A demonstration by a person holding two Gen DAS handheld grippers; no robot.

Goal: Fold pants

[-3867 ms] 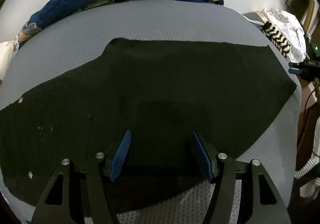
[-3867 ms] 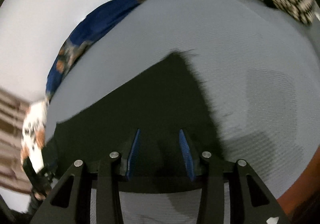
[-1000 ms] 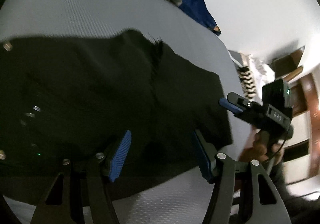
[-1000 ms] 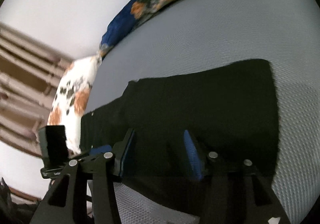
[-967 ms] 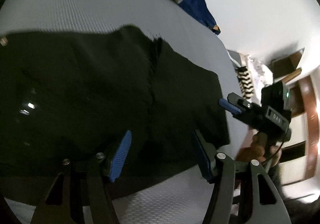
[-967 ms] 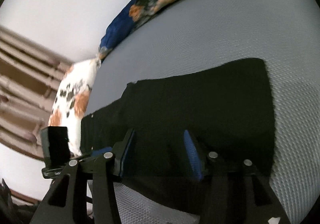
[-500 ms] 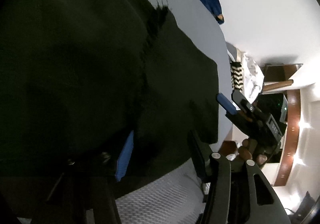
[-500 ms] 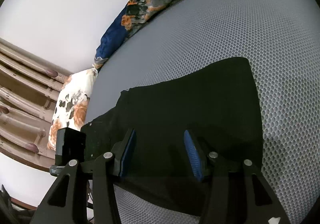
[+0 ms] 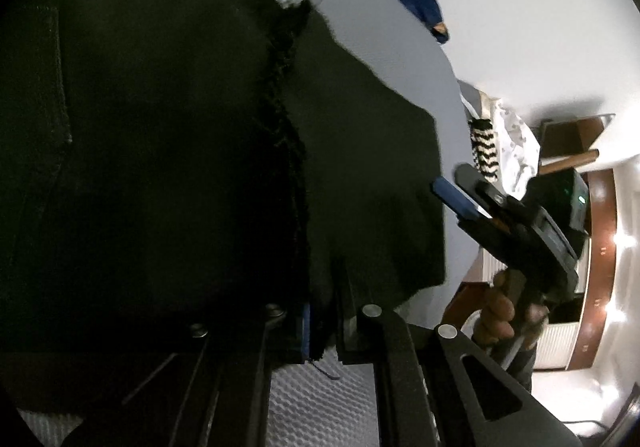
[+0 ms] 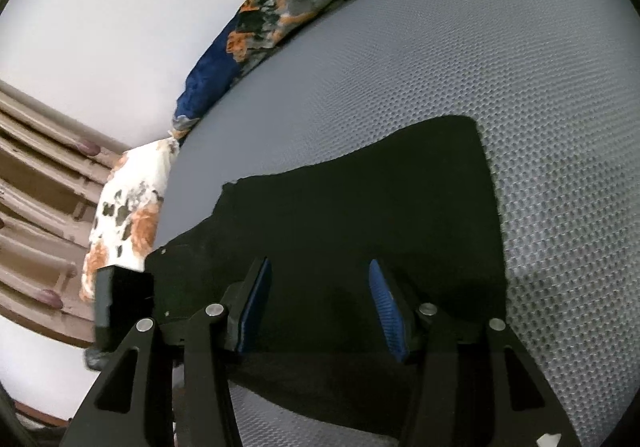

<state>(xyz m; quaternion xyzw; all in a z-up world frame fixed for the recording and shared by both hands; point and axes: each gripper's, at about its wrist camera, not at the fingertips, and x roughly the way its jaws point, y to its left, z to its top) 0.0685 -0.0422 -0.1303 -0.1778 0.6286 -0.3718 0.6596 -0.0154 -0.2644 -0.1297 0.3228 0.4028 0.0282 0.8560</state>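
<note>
Black pants (image 10: 352, 215) are spread flat on the grey mattress (image 10: 500, 59). Their near edge has just been pinched by the left gripper (image 9: 320, 323); the right gripper (image 10: 320, 307) is held released above them.

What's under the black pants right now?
The pants lie on the grey mesh-textured bed cover, bare all around them. Whatever lies directly beneath the cloth is covered, so not visible. The left gripper has just closed, pinching the near edge.
</note>
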